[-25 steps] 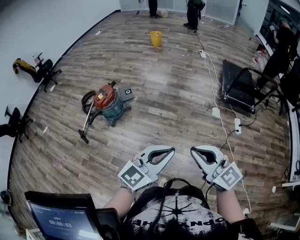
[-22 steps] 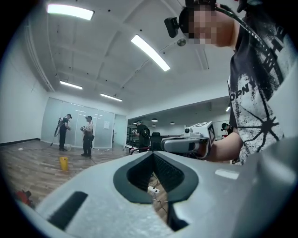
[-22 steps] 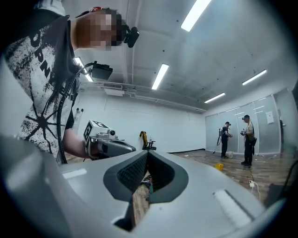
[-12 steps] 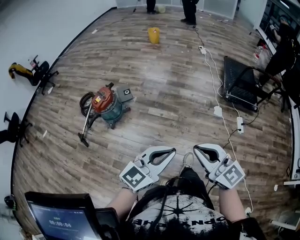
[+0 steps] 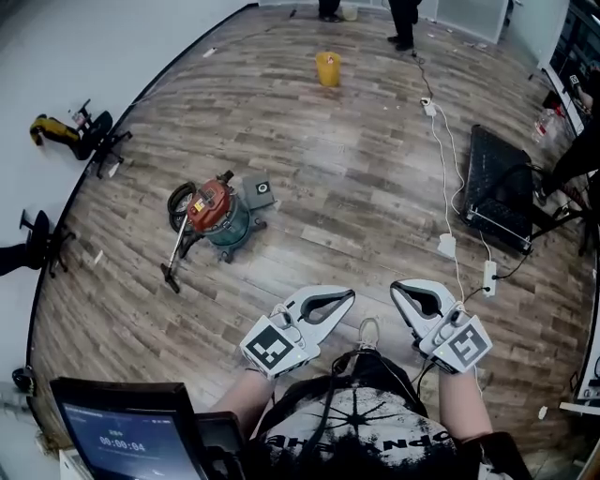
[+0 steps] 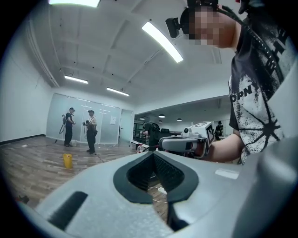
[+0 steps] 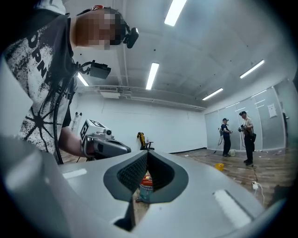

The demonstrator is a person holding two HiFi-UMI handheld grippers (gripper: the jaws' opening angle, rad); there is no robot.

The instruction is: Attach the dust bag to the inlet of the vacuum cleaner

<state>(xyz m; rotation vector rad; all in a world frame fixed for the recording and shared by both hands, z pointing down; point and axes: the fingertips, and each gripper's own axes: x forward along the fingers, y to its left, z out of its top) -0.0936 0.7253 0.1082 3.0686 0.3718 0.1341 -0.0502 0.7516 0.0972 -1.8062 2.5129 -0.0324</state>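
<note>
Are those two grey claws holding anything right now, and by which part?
Nothing. The left gripper and the right gripper are both shut and empty.

In the head view the top edge cuts a person (image 5: 330,9) and another (image 5: 403,23) down to legs. The bottom edge cuts the screen (image 5: 117,427), whose print is too small to read. The vacuum (image 5: 214,208) is small there: its inlet cannot be made out, nor what the grey square thing (image 5: 259,191) just beside it is. A chair (image 5: 37,246) runs off the left edge, a dark figure (image 5: 583,155) off the right. In the right gripper view the right gripper (image 7: 147,152) hides all but a strip of the vacuum, seen through the gap behind its closed jaws. In the left gripper view the left gripper (image 6: 152,153) covers the near floor.
</note>
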